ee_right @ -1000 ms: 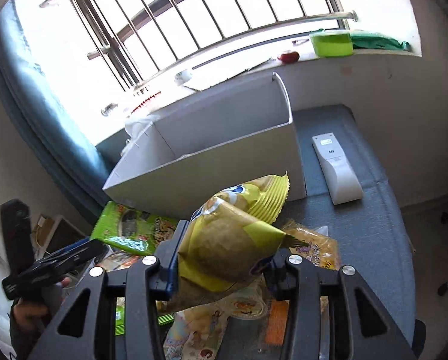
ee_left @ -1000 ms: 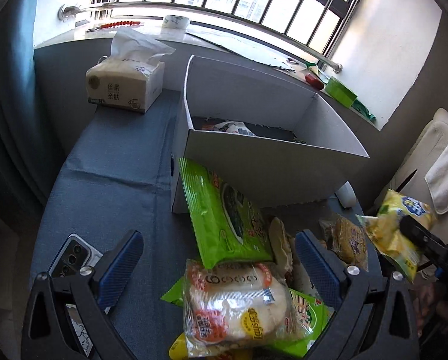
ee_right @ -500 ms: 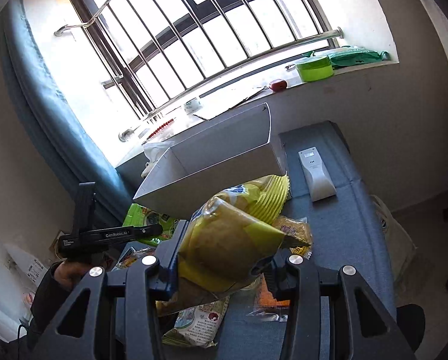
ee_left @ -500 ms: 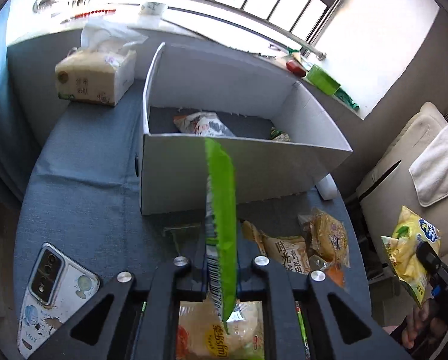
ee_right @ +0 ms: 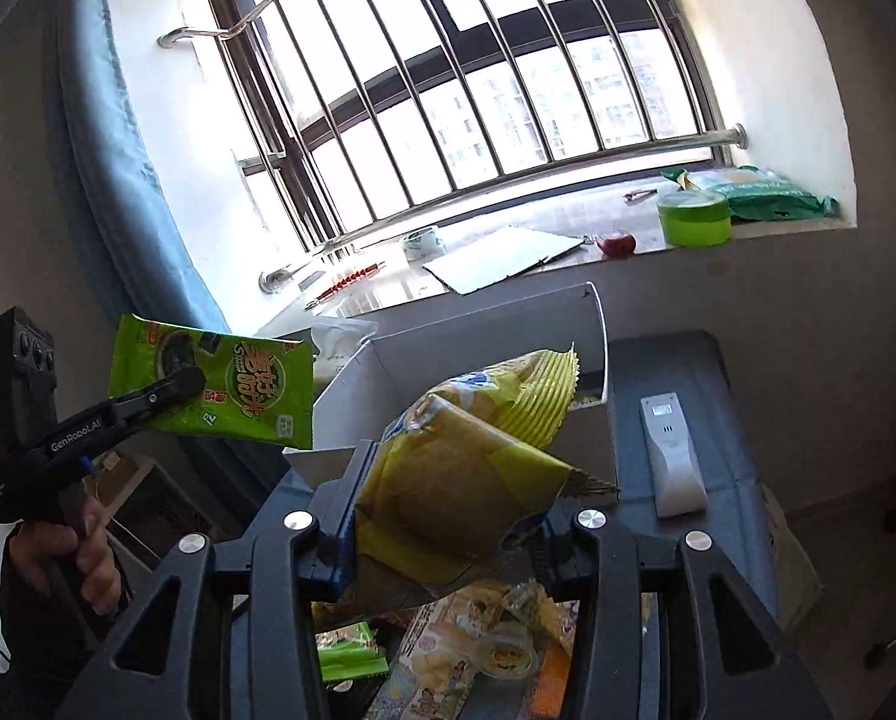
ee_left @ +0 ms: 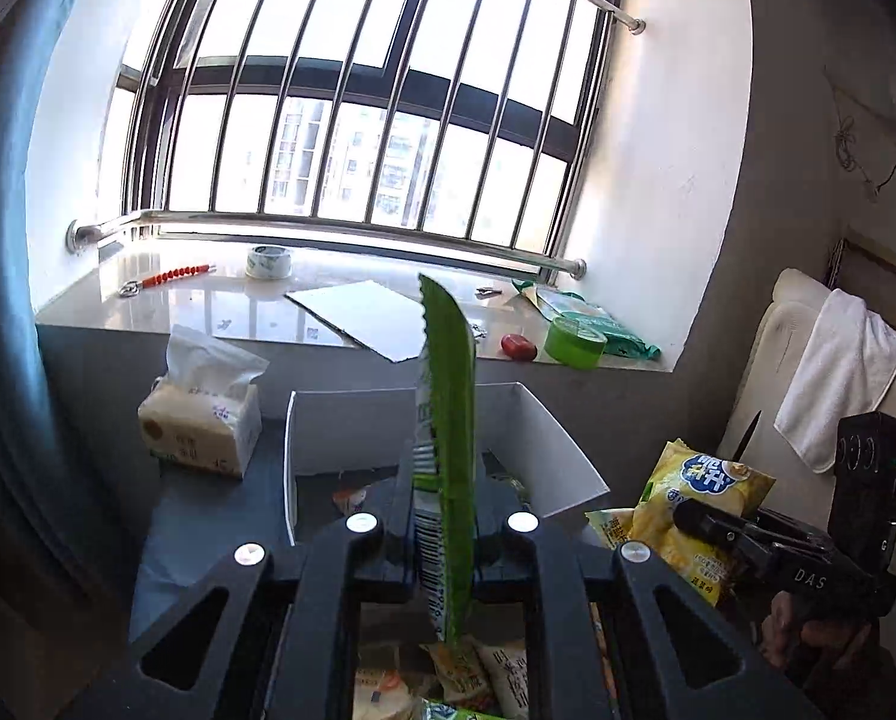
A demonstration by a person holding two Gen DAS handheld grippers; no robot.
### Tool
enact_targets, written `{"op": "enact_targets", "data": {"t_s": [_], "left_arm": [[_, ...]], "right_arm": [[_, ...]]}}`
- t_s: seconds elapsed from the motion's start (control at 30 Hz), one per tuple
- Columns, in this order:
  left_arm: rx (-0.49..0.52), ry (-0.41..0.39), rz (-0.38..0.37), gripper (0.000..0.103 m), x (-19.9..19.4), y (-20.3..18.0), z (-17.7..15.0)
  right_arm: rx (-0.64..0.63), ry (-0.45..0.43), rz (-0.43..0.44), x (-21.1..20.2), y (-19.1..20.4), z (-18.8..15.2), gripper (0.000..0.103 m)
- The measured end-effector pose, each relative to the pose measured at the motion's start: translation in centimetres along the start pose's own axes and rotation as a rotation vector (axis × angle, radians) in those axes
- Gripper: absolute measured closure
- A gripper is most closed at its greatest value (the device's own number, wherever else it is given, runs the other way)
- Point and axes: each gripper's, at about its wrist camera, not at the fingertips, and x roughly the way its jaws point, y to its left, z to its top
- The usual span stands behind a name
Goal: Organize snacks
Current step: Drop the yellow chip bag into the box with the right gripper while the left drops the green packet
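The left gripper (ee_left: 444, 531) is clamped on a green seaweed snack packet (ee_left: 444, 450), held edge-on above the white cardboard box (ee_left: 544, 450). The right gripper (ee_right: 448, 525) grips a yellow chip bag (ee_right: 466, 474) over loose snack packets (ee_right: 448, 660) on the blue table (ee_right: 718, 420).

Barred window (ee_left: 351, 138) occupies the 12 o'clock position in both views; strong daylight enters, with apartment blocks visible outside. Steel rail (ee_left: 327, 228) runs along the stone sill (ee_left: 207, 312). Blue curtain (ee_left: 3, 240) hangs at 9 o'clock. White plastered wall (ee_left: 670, 180) at 2 o'clock. Cream chair (ee_left: 766, 372) with 1 white towel (ee_left: 844, 372) at 3 o'clock. Grey cloth-covered table (ee_right: 724, 420) below the sill.
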Motion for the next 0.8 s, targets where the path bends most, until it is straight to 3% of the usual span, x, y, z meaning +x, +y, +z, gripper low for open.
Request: {"op": "enact_targets", "data": {"t_s": [0.1,0.33,0.4,0.43,0.47,0.5,0.7,0.8], "left_arm": [[0.049,0.032,0.044,0.090,3.8,-0.1,1.4],[-0.021,0.195,0.053,0.089,12.7,1.9,1.4],[-0.014,0.244,0.099,0.065,13.8,2.0,1.2],[-0.007,0.255,0.123,0.023,13.9,2.0,1.0],[0.000,0.250,0.119,0.001,13.6,1.9,0.9],[0.006,0.223,0.110,0.000,12.9,1.9,0.7],[-0.002,0.180,0.087,0.000,9.0,2.5,1.0],[0.024,0.127,0.066,0.000,6.2,2.2,1.2]], "right_arm": [[-0.009,0.036,-0.011,3.8,-0.1,2.5,0.054],[-0.014,0.141,-0.062,12.5,-2.3,6.2,0.053],[-0.037,0.156,-0.104,13.9,-2.5,6.6,0.048],[-0.038,0.171,-0.123,14.4,-2.7,6.8,0.027],[-0.030,0.176,-0.127,14.6,-2.9,6.9,0.004],[-0.018,0.168,-0.117,14.5,-3.2,7.0,0.000],[-0.036,0.088,-0.144,11.5,-3.0,7.2,0.000],[-0.041,0.062,-0.118,9.5,-2.6,6.9,0.000]]}}
